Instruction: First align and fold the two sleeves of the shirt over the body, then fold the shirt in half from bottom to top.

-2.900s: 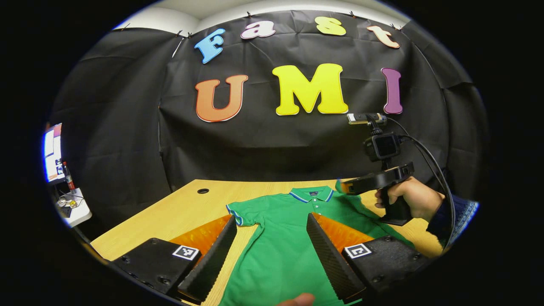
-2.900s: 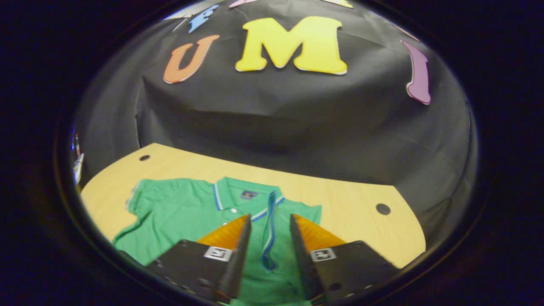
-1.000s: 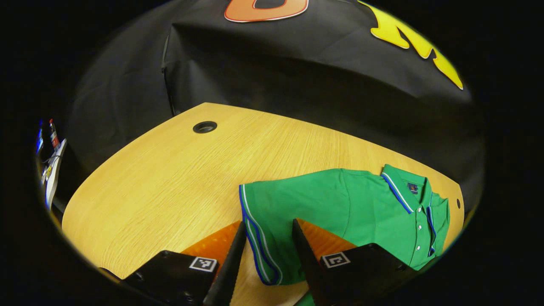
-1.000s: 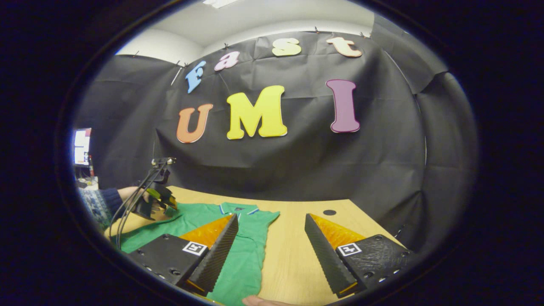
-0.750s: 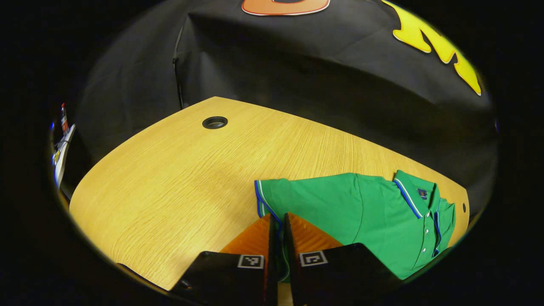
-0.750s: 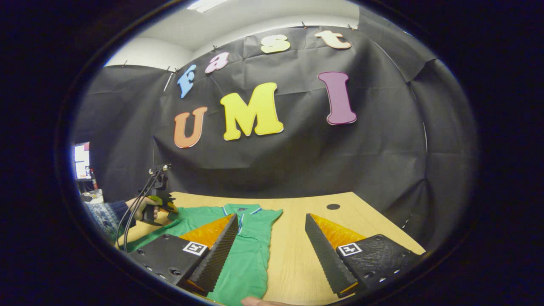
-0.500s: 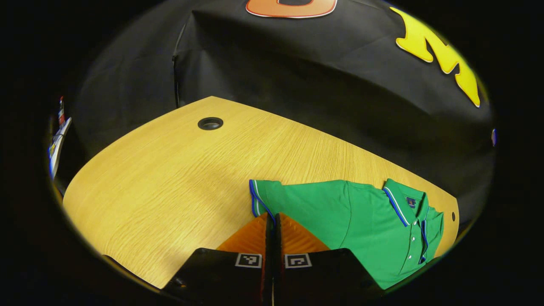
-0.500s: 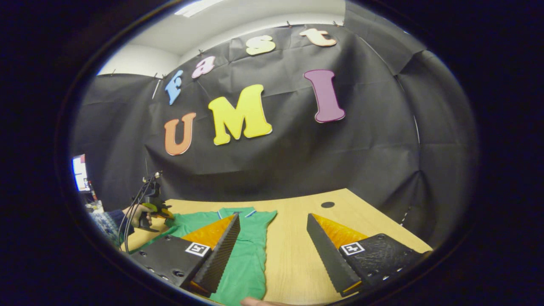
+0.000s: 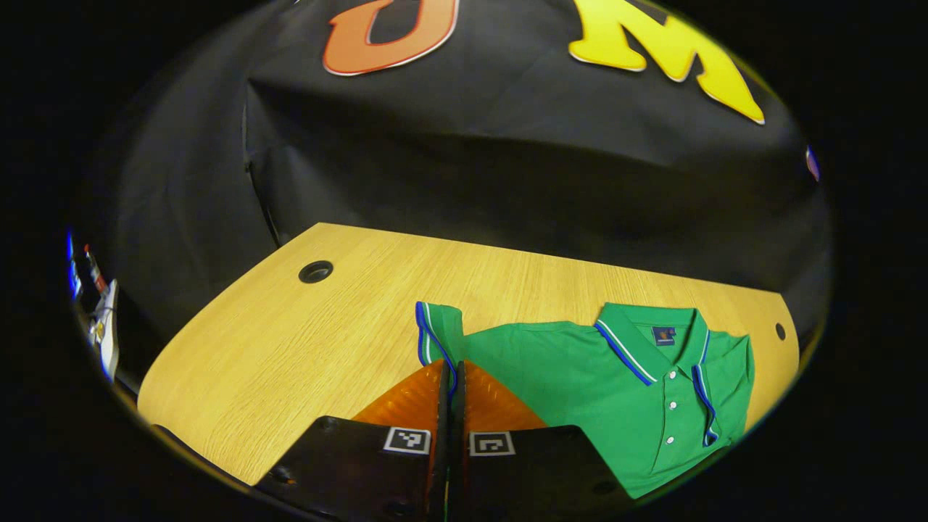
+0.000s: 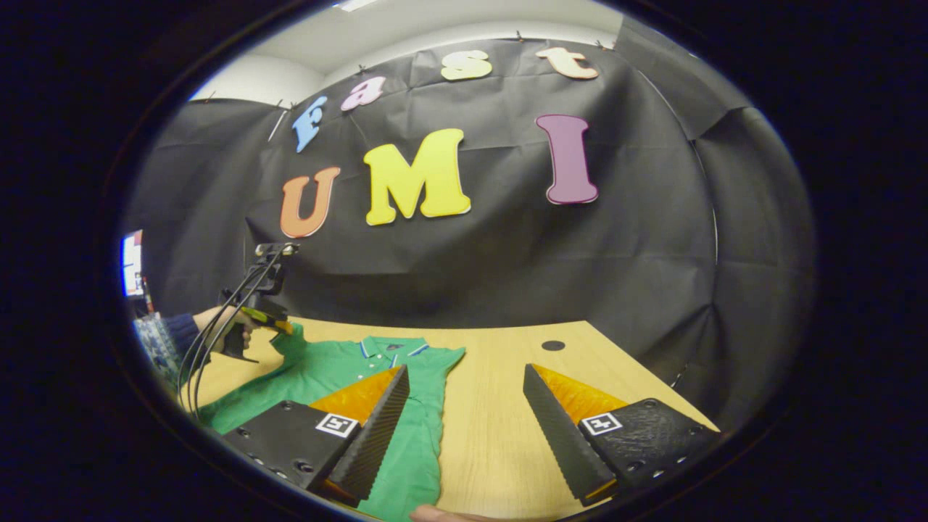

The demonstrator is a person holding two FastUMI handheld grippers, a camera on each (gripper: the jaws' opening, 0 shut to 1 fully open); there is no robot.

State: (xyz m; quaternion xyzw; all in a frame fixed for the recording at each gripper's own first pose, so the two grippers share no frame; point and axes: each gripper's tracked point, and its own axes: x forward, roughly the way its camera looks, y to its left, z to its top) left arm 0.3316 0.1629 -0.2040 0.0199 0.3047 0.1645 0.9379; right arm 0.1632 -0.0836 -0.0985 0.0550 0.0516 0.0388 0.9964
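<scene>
Left tool [image 9: 451,370] apparently pinches the shirt's [image 9: 580,377] sleeve [image 9: 435,337].

Polo shirt [image 9: 580,377]: matt green knit cloth w/ striped trim. Table [image 9: 290,348]: smooth pale wood-grain top. Booth wall [image 10: 507,261]: matt black cloth, creased. Right gripper's fingers [image 10: 558,428]: ridged faces.

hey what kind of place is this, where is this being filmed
Probably a small recording booth set up indoors, not a home. Black cloth hangs as the back wall, a green polo shirt lies on a wooden desk with cable holes, and a hand holds tongs trailing cables.
</scene>
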